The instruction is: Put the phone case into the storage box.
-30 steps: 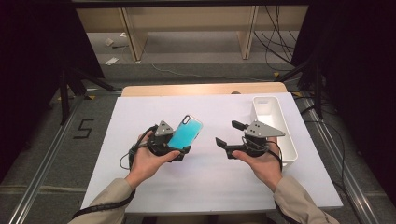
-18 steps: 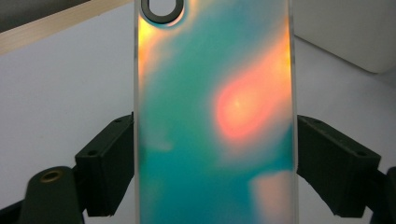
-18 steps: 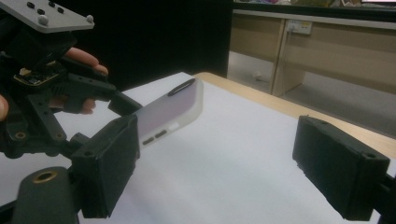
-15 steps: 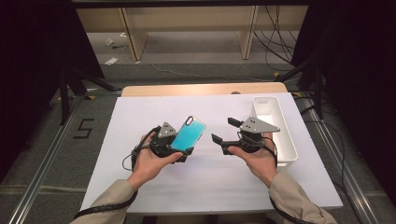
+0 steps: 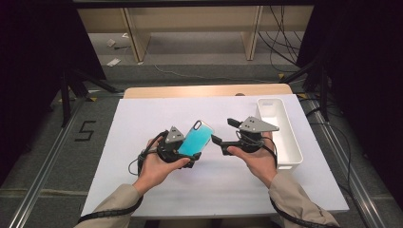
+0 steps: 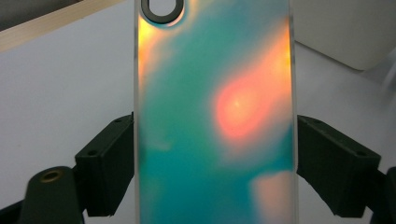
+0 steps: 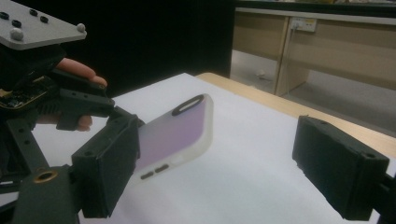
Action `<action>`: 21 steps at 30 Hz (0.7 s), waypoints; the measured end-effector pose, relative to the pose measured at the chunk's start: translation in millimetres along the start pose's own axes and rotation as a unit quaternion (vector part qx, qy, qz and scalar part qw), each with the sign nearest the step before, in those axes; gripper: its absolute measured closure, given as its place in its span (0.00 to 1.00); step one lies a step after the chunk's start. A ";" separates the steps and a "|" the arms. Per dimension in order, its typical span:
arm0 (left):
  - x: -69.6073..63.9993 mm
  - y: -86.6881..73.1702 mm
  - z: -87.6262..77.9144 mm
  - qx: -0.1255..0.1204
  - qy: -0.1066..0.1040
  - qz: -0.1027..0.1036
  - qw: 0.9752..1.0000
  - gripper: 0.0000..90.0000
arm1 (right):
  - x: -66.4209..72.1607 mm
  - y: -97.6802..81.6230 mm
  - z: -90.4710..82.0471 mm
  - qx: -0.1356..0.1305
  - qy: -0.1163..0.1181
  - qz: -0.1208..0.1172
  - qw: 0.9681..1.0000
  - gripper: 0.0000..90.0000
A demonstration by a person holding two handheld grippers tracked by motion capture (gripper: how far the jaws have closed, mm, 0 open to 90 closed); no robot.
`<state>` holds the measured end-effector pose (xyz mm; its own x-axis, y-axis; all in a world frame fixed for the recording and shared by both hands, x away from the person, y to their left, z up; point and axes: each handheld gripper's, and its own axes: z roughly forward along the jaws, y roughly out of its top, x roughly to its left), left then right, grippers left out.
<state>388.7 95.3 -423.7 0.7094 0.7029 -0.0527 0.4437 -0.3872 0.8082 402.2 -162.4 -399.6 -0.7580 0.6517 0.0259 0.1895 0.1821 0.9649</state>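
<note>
Left tool [image 5: 190, 153] clamps the phone case [image 5: 195, 138] across its width; in the left gripper view both black jaws press the case's long edges, so the jaws stand wide but gripped. The case sits lifted above the worktop [image 5: 142, 118], tilted, camera cutout end pointing up and away from the person. Its surface shows teal with orange-pink glare [image 6: 215, 121]; the camera cutout [image 6: 162, 8] is at its far end.

Right tool [image 5: 222, 132] is just right of the case, jaws wide apart, nothing between them. In the right gripper view the case [image 7: 175, 133] lies beyond the left-hand jaw, not between the two; can't tell if that jaw touches it. The side button slots of the case [image 7: 155, 171] show there, and the case looks frosted and pale purple from that side.

Left hand [image 5: 159, 166] holds the left tool below and left of the case; right hand [image 5: 256, 159] holds the right tool to the case's right.

White bin [image 5: 280, 130] stands on the worktop well right of the case, past the right hand. White sheet covers the worktop under the case; a wooden edge [image 5: 209, 90] shows beyond it.
</note>
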 end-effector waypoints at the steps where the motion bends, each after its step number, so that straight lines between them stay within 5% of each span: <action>1: -1.4 0.2 0.6 0.000 -0.001 0.001 1.000 0.19 | -0.1 -0.1 0.7 0.001 0.000 -0.001 1.000 0.18; 21: -28.8 4.6 12.8 -0.003 -0.024 0.028 0.999 0.19 | 0.3 0.2 15.0 0.011 0.002 0.012 1.000 0.18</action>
<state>377.4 65.6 -426.0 0.7587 0.6504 -0.0365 0.4000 -0.4209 0.8141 411.3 -151.2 -403.4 -0.7549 0.6539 0.0508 0.2225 0.1826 0.9577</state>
